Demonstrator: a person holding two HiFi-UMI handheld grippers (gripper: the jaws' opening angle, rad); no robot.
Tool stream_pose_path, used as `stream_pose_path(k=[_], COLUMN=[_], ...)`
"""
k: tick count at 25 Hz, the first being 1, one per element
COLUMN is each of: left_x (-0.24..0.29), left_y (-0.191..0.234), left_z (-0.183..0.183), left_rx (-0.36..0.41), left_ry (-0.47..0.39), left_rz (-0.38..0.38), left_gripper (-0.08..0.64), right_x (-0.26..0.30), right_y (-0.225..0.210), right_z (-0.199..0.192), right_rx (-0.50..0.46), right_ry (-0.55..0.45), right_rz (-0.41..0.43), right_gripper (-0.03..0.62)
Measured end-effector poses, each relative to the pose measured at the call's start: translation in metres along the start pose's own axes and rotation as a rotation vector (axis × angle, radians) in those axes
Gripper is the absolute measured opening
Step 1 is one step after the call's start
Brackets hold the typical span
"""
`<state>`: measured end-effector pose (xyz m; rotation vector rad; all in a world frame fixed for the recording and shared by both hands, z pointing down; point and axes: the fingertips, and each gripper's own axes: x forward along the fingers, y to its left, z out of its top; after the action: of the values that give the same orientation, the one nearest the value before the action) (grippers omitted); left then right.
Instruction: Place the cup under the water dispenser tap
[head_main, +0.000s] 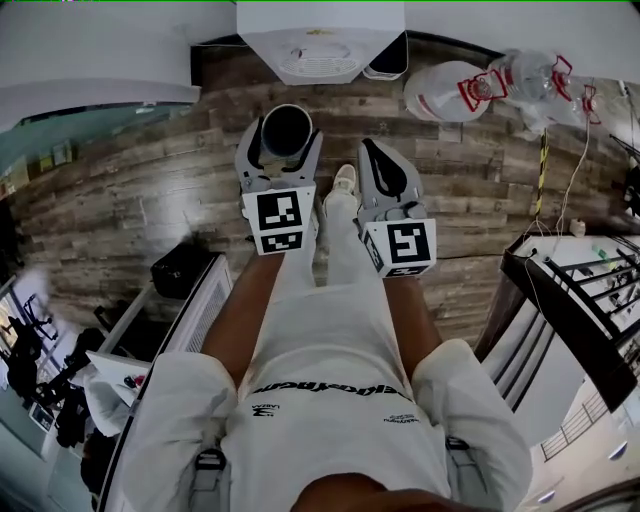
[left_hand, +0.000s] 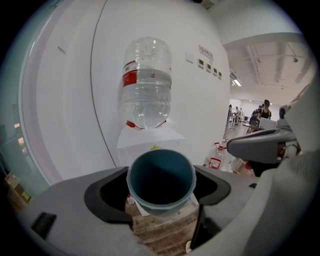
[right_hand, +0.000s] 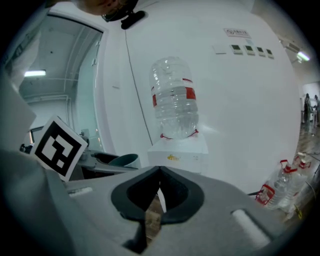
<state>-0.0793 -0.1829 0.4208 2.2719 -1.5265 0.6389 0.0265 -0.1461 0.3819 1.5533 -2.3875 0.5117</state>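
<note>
A blue-grey cup (head_main: 285, 132) sits upright between the jaws of my left gripper (head_main: 283, 140), which is shut on its sides. In the left gripper view the cup's mouth (left_hand: 161, 179) faces the camera, with the pads on both sides. The white water dispenser (head_main: 320, 42) stands straight ahead, close to the cup, and carries an upturned clear bottle (left_hand: 146, 82) on its top (left_hand: 150, 142). Its taps are hidden. My right gripper (head_main: 372, 155) hangs beside the left one, shut, with nothing in it. Its jaw tips meet in the right gripper view (right_hand: 159, 175), which also shows the dispenser (right_hand: 177, 149).
Large clear water jugs (head_main: 452, 90) with red handles lie on the wooden floor right of the dispenser. A black box (head_main: 182, 268) and a white unit stand at the left. A dark railed rack (head_main: 585, 300) is at the right. People stand far off (left_hand: 262, 112).
</note>
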Motion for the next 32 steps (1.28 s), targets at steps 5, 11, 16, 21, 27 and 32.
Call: stream_pose_path(k=[5, 11, 16, 21, 27, 32], left_x=[0.036, 0.076, 0.112, 0.151, 0.199, 0.227], left_y=[0.006, 0.01, 0.011, 0.019, 0.031, 0.041], left_z=[-0.019, -0.049, -0.073, -0.096, -0.129, -0.152], left_rx=[-0.013, -0.012, -0.005, -0.011, -0.022, -0.016], left_ry=[0.003, 0.009, 0.006, -0.005, -0.007, -0.008], left_rz=[0.015, 0.03, 0.032, 0.042, 0.054, 0.066], left_gripper=[0.36, 0.36, 0.36, 0.362, 0.362, 0.362], right_x=[0.018, 0.032, 0.047, 0.063, 0.086, 0.093], right_y=[-0.011, -0.032, -0.048, -0.055, -0.069, -0.079], right_z=[-0.021, -0.055, -0.088, -0.113, -0.137, -0.157], right_rx=[0.016, 0.02, 0.05, 0.048, 0.04, 0.039], right_ry=[-0.002, 0.017, 0.037, 0.053, 0.062, 0.073], right_rz=[-0.004, -0.028, -0.031, -0.028, -0.03, -0.044], right_gripper=[0.0, 0.0, 0.0, 0.0, 0.0, 0.0])
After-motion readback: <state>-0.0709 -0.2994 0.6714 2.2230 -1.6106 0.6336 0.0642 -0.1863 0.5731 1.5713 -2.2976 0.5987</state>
